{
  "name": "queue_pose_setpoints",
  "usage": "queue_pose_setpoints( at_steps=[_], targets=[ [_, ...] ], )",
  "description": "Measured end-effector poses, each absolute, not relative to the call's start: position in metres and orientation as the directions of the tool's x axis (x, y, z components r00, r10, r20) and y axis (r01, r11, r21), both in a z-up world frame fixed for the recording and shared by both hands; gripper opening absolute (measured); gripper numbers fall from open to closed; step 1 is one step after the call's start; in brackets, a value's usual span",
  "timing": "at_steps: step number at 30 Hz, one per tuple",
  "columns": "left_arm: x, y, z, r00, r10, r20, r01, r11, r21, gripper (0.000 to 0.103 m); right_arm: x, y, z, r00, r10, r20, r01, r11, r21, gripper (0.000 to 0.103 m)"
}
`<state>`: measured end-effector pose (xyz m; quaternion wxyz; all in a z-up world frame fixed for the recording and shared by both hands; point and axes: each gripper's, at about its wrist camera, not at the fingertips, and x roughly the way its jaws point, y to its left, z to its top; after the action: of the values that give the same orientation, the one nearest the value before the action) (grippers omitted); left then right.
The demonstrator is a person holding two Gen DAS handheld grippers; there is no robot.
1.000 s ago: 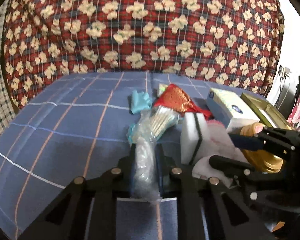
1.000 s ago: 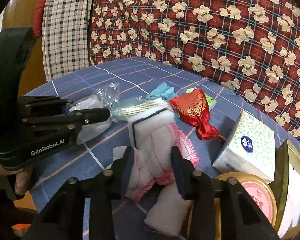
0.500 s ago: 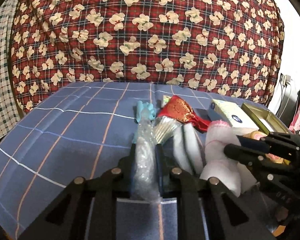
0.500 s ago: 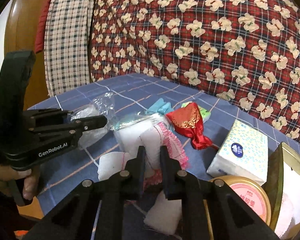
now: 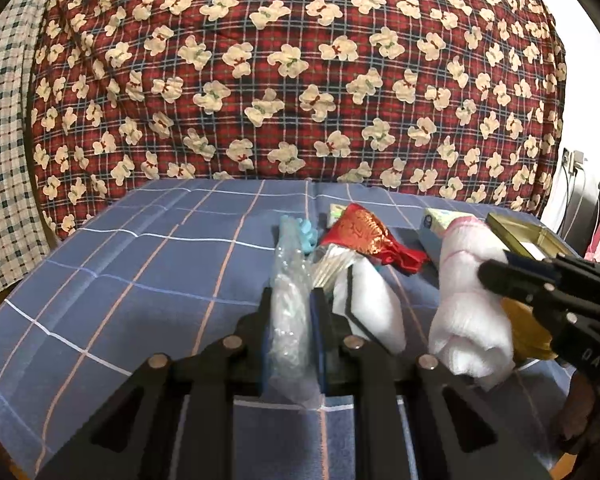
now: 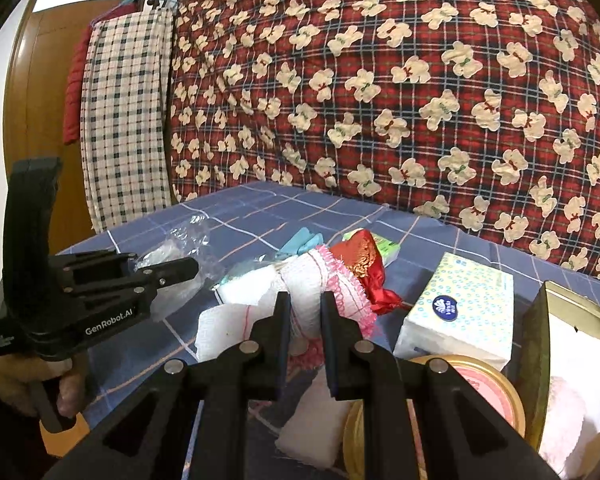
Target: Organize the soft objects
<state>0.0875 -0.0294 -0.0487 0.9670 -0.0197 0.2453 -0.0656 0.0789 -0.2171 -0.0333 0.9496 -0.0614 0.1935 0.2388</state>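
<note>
the left gripper (image 5: 291,300) is pressed together on a crumpled clear plastic bag (image 5: 288,312), which runs up between its fingers and sticks out past the tips. the right gripper (image 6: 305,312) is clamped on a white cloth with pink fringe (image 6: 320,280), the bundle bunched between its pads and lifted off the blue checked bedsheet (image 5: 140,264). in the left wrist view the cloth hangs as a pale roll from the right gripper's black fingers.

taking the white cloth as the landmark: a white sponge with a dark stripe (image 5: 368,308) lies just left of it on the sheet, between it and the plastic bag. behind the cloth sits a red and gold drawstring pouch (image 6: 364,268), with a small green packet (image 6: 386,248) partly under the pouch and a light blue glove-like item (image 6: 302,240) to the pouch's left. to the right of the cloth rests a tissue pack with blue dots (image 6: 460,312). nearer the camera and right of the cloth are a round gold tin lid with a pink label (image 6: 480,376) and an open gold tin box (image 6: 540,344). another white pad (image 6: 312,436) lies below the cloth. a red plaid quilt with cream bears (image 6: 420,80) rises behind everything.
</note>
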Motion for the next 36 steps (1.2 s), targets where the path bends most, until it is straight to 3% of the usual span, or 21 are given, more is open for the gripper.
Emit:
queue_pose_setpoints(
  at_steps=[16,36],
  targets=[
    [0.095,-0.020,-0.048,0.865,-0.109,-0.490,0.054,0.991,-0.124,0.015,0.071,-0.228,-0.029,0.841,0.427,-0.332,-0.456,0.890,-0.009,0.016],
    [0.085,-0.062,-0.027,0.910,-0.145,-0.390,0.124,0.989,-0.080,0.015,0.065,-0.245,-0.023,0.902,0.347,-0.258,-0.353,0.935,0.022,0.016]
  ],
)
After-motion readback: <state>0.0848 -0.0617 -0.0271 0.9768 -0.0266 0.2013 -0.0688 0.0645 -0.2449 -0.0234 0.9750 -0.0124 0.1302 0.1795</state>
